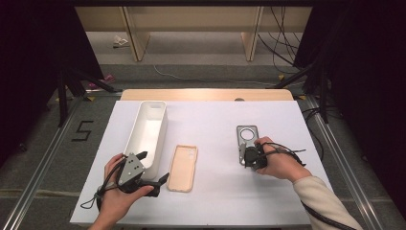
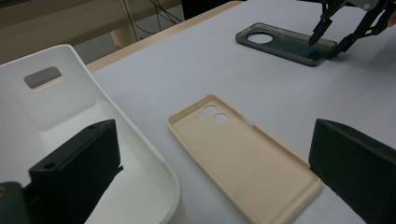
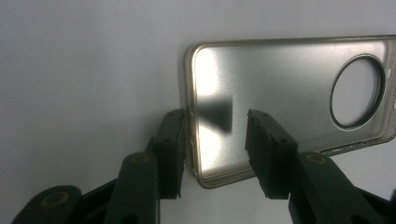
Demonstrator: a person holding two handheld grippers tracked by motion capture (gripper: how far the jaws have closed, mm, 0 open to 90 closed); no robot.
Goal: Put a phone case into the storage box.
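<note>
Nearest the table's left edge, the left gripper (image 1: 154, 168) hovers with its jaws spread wide and empty, one jaw over the near end of a long white plastic bin (image 1: 143, 136), the other just beside the beige phone case (image 1: 183, 167). That case lies open side up on the white table (image 1: 210, 201), a matte shell with raised walls and two small round camera holes near its far end (image 2: 243, 154). Further right, the dark translucent phone case (image 1: 247, 139) also lies open side up, well apart from the beige one; its glossy smoky floor is framed by a pale rim and pierced by one large round camera opening (image 3: 289, 93). The right gripper (image 1: 248, 157) meets its near end, jaws parted, straddling the short end wall, one outside against the rim, one inside above the floor (image 3: 215, 140), not yet clamped.
</note>
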